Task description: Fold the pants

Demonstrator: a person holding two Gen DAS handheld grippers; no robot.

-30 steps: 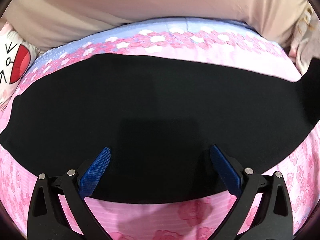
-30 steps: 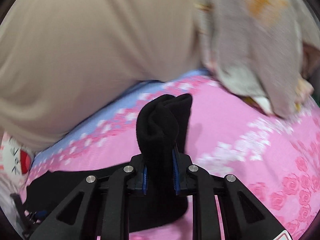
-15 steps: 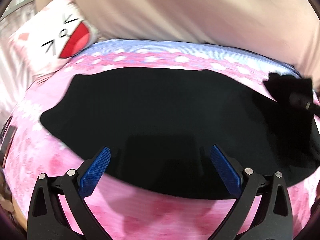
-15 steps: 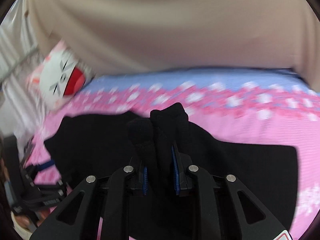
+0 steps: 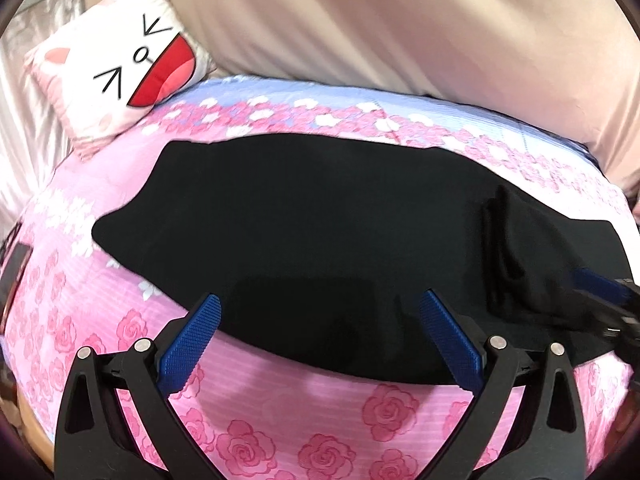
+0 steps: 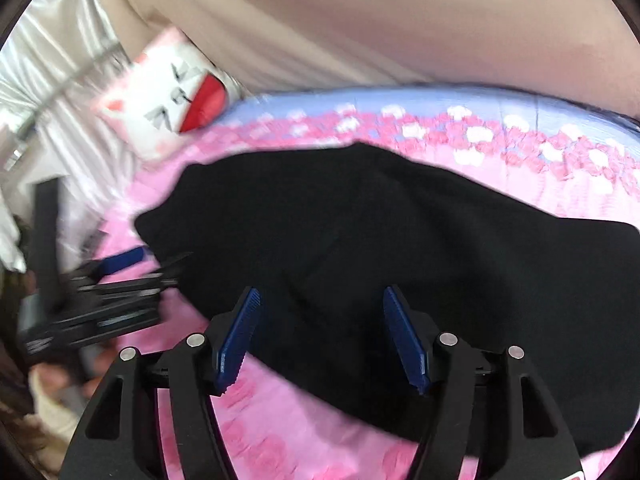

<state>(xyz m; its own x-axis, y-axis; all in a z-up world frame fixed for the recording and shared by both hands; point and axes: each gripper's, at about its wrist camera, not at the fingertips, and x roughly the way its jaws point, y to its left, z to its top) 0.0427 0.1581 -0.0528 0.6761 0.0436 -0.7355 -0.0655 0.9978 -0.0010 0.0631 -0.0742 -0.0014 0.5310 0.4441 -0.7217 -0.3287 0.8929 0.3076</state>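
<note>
Black pants [image 5: 320, 220] lie across the pink flowered bedsheet [image 5: 280, 420], with a rumpled folded-over layer at their right end [image 5: 516, 264]. My left gripper [image 5: 320, 300] hovers open over the near edge of the pants with nothing between its pads. In the right wrist view the pants [image 6: 400, 220] spread out below my right gripper [image 6: 320, 292]. Its jaws are opening, and the black cloth lies under them, with neither pad pressing on it. My left gripper [image 6: 120, 280] shows blurred at the left of that view.
A cat-face pillow [image 5: 120, 68] leans at the back left corner of the bed. A beige draped cloth [image 5: 400, 20] runs along the far side. A shiny pale curtain [image 6: 52, 80] hangs to the left. The bedsheet's near strip shows bare pink roses.
My right gripper swung left with the bunched pant end, laid it over the rest of the pants and spread its jaws off the cloth. My left gripper shifted left, still open.
</note>
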